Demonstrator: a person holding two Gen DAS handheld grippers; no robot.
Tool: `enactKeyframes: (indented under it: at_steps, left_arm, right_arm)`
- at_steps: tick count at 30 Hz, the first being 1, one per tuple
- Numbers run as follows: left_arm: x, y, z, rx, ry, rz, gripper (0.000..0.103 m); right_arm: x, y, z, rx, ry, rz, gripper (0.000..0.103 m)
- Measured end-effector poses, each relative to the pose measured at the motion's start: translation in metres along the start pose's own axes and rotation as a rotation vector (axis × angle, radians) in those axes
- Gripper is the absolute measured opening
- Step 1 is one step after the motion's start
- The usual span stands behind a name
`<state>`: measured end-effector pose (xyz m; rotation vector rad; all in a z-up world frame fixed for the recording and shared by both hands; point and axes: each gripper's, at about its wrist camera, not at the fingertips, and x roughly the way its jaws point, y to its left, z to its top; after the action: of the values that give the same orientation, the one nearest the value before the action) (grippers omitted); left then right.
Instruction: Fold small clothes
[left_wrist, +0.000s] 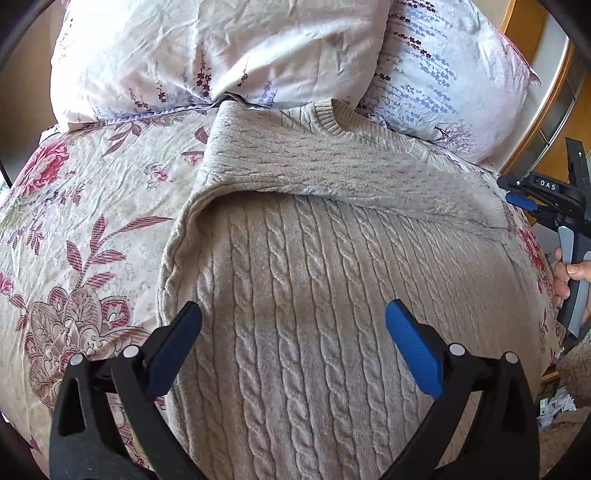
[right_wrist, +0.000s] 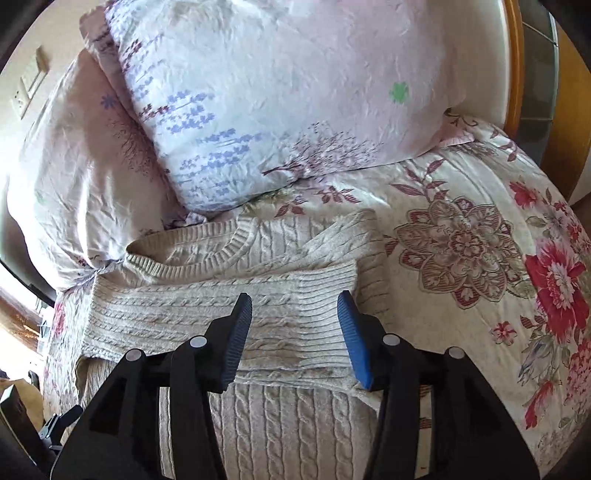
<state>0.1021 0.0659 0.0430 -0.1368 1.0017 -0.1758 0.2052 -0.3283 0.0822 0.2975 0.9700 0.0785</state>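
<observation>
The left hand-held gripper (left_wrist: 293, 325) hovers with its blue pads spread wide over the lower body of the sweater (left_wrist: 314, 295), pinching nothing. The right hand-held gripper (right_wrist: 294, 328) is likewise spread and empty, poised just above the folded-over sleeve (right_wrist: 229, 310) near its ribbed cuff (right_wrist: 325, 291).

The sweater is a beige cable-knit, lying flat on the bed (right_wrist: 461, 240) on a floral bedspread, its neckline (left_wrist: 332, 118) toward the two pillows (left_wrist: 207, 51). Both sleeves appear to be folded across the chest, so the next fold is probably bottom to top.

Judged from its look, the knit is thick, soft and moderately heavy for a small garment. It will drape and sag rather than hold a shape, and the ribbed, fuzzy surface should give the pads good friction with little risk of slipping. It stretches, so pulling from one point would distort it and could drag the sleeves out of place. The best hold is likely the two bottom corners at the hem, which lies out of view below both cameras, one hand-held gripper on each, pinching both layers together and lifting evenly.
</observation>
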Motion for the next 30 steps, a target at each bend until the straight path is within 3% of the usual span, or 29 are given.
enactKeyframes:
  at_steps: [4,6,8,13,15,23,30]
  left_arm:
    - [0.002,0.0,-0.002,0.008,0.018,0.007,0.1]
    - [0.005,0.001,-0.005,0.006,0.04,0.015,0.1]
    - [0.01,0.002,-0.007,0.01,0.066,0.028,0.1]
    - [0.016,-0.004,-0.008,0.058,0.079,0.069,0.101]
    - [0.017,-0.005,-0.008,0.072,0.081,0.081,0.101]
    - [-0.008,0.017,-0.011,-0.002,0.056,0.047,0.101]
    - [-0.029,0.056,-0.025,-0.088,0.086,0.056,0.101]
  right_arm:
    - [0.02,0.005,-0.011,0.008,0.073,-0.002,0.051]
    - [0.031,0.005,-0.017,0.008,0.108,-0.036,0.059]
    - [0.037,0.008,-0.022,-0.017,0.118,-0.064,0.061]
    - [0.051,0.032,-0.026,-0.117,0.121,-0.138,0.085]
    - [0.053,0.035,-0.024,-0.128,0.137,-0.152,0.088]
    - [-0.014,-0.014,-0.03,-0.036,0.088,0.048,0.088]
    - [-0.054,-0.087,-0.071,0.134,0.155,0.093,0.088]
